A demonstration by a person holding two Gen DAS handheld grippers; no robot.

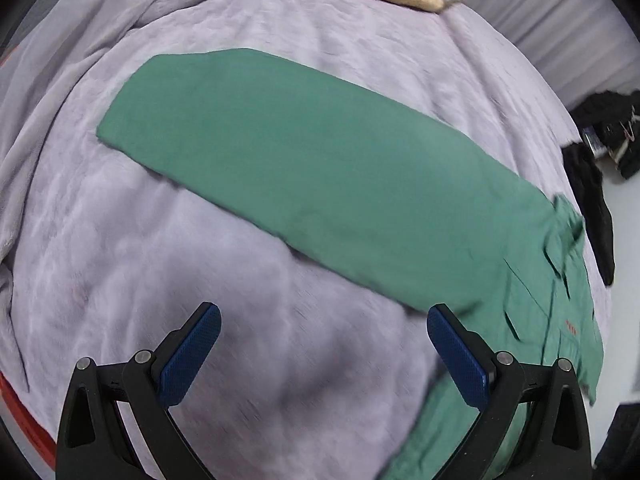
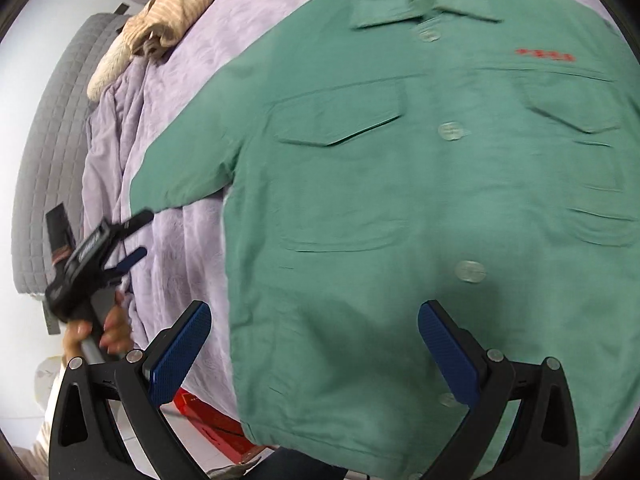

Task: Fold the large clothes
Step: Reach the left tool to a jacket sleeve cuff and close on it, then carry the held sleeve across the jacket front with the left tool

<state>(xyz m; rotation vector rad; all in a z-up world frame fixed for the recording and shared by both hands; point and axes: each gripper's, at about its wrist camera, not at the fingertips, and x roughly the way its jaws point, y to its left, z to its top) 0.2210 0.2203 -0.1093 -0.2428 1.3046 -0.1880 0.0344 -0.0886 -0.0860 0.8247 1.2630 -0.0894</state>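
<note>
Green jacket (image 2: 400, 200) flat on lilac blanket (image 1: 200, 260); both grippers agape.

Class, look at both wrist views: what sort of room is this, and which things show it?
Probably a bedroom: the green jacket lies spread on a lilac bedspread, a beige striped pillow sits at its far end, and a grey quilted headboard stands beyond.
</note>
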